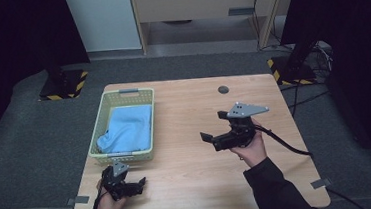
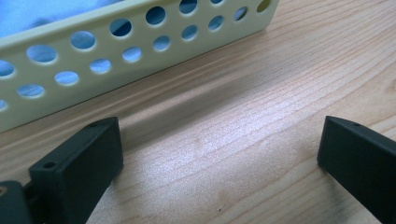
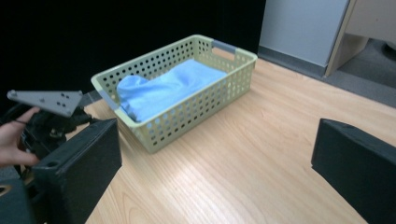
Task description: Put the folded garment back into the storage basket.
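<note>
1. Tongs first, from the high view: left tongs (image 1: 140, 184) low at the near left corner of the bench (image 1: 200, 183), jaws apart and grasping nothing, just near of the basket (image 1: 101, 125); right tongs (image 1: 213, 127) raised over the middle right of the bench, jaws spread, also grasping nothing, pointing left toward the basket. Blue cloth (image 1: 128, 129) lying inside the basket, bunched toward its near end. Small dark round mark (image 1: 223, 89) on the far part of the bench.

2. Left gripper view: left tongs (image 2: 219, 154) released over bare wood, perforated basket wall (image 2: 140, 42) just beyond, blue cloth (image 2: 28, 14) showing behind and through the holes.

3. Right gripper view: right tongs (image 3: 215, 154) released, well apart from the basket (image 3: 196, 116); blue cloth (image 3: 168, 91) heaped inside; left tongs' grey plate (image 3: 46, 101) and a hand (image 3: 11, 140) at the left.

4. Likely trouble: light basket sliding or tipping if a jaw catches its rim or a hole; cloth snagging on the wall if pinched by too thin a fold and dragged out sideways.

5. No brand, label or readable writing anywhere.
</note>
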`<action>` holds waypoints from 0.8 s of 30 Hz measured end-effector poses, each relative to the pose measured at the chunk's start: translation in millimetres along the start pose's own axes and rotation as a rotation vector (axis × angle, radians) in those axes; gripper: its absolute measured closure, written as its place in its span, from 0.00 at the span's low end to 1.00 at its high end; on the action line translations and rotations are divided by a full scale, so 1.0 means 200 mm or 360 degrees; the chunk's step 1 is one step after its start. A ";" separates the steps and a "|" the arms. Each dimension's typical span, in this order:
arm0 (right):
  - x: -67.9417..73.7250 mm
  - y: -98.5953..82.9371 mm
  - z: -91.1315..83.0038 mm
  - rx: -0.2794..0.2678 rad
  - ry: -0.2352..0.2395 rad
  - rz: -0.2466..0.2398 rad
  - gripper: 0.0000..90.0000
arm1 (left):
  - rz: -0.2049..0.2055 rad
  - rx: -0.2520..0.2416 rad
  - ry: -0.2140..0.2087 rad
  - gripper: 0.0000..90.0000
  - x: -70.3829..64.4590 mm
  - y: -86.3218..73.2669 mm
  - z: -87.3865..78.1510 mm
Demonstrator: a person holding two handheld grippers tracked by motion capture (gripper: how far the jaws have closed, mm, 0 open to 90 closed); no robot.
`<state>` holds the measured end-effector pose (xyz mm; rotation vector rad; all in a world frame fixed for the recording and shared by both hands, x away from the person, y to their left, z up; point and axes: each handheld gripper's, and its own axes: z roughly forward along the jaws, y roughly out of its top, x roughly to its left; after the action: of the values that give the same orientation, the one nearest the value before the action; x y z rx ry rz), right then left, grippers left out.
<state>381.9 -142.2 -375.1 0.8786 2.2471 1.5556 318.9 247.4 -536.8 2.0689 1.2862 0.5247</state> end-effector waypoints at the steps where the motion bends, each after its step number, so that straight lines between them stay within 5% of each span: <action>1: 0.00 -0.02 0.00 0.0006 0.0000 0.0004 0.01 | 0.0000 0.0000 0.0000 0.00 0.00 0.00 0.00; 24: -0.09 -0.35 -0.05 0.0091 -0.0037 0.0104 0.01 | -0.0001 -0.0001 0.0000 0.00 0.00 0.00 0.00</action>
<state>369.0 -177.4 -437.3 0.9901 2.2787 1.5071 318.9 247.4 -536.8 2.0683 1.2864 0.5245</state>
